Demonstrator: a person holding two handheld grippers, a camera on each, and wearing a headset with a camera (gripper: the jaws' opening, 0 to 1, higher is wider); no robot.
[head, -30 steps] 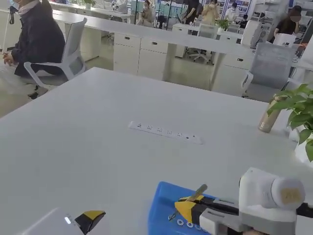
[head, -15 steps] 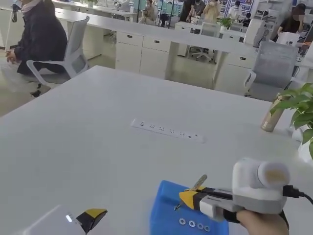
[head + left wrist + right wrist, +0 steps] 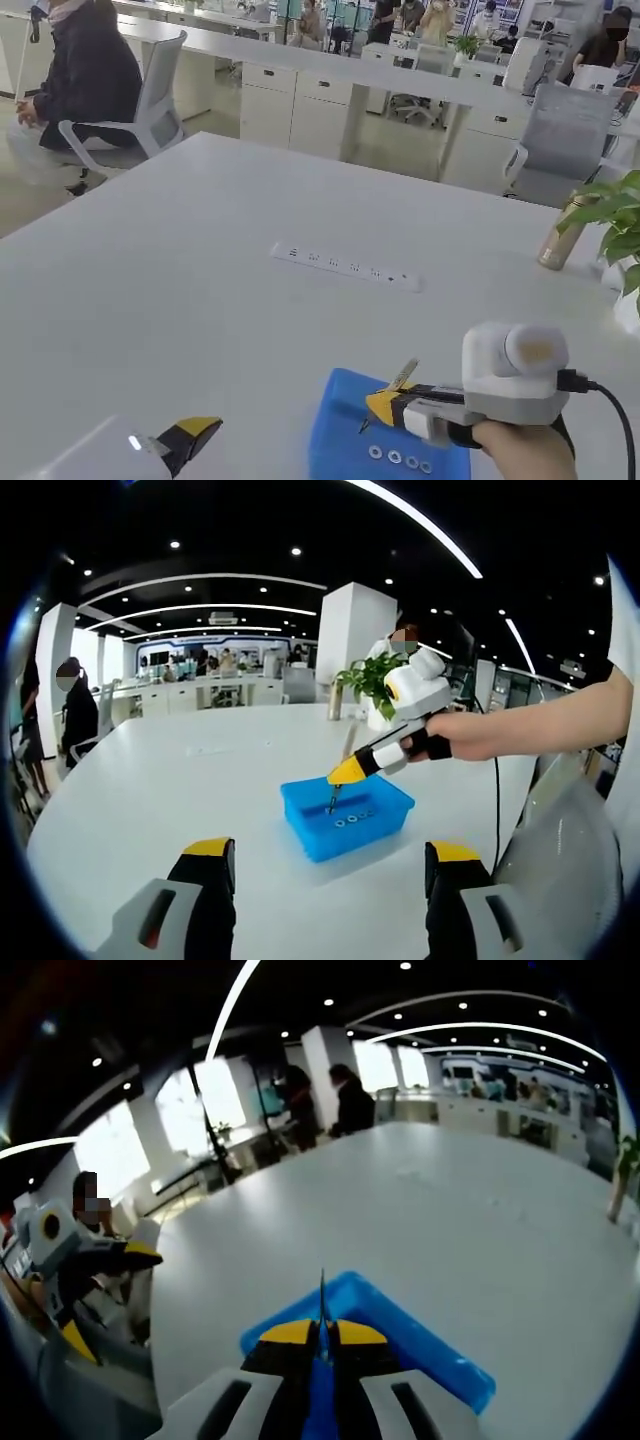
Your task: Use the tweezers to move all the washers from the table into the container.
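A blue container (image 3: 335,420) sits on the white table near the front edge, with three washers (image 3: 395,458) lying in a row on its floor. My right gripper (image 3: 385,405) is shut on thin metal tweezers (image 3: 400,378), which slant down with their tip inside the container, left of the washers. The left gripper view shows the same: tweezers (image 3: 333,798) dipping into the container (image 3: 300,810) beside the washers (image 3: 353,819). Seen along the right gripper (image 3: 322,1335), the tweezers (image 3: 322,1305) stand over the container (image 3: 420,1345). My left gripper (image 3: 190,435) hovers open at the front left, holding nothing.
A white power strip (image 3: 345,268) lies mid-table. A metal bottle (image 3: 555,240) and a leafy plant (image 3: 615,225) stand at the right edge. A person (image 3: 85,75) sits on a chair beyond the table's far left corner.
The head camera has shifted a little. My right gripper's body has drawn slightly left, and the hand holding it has come into view; the tweezers' tip stays in the container. The left gripper holds still.
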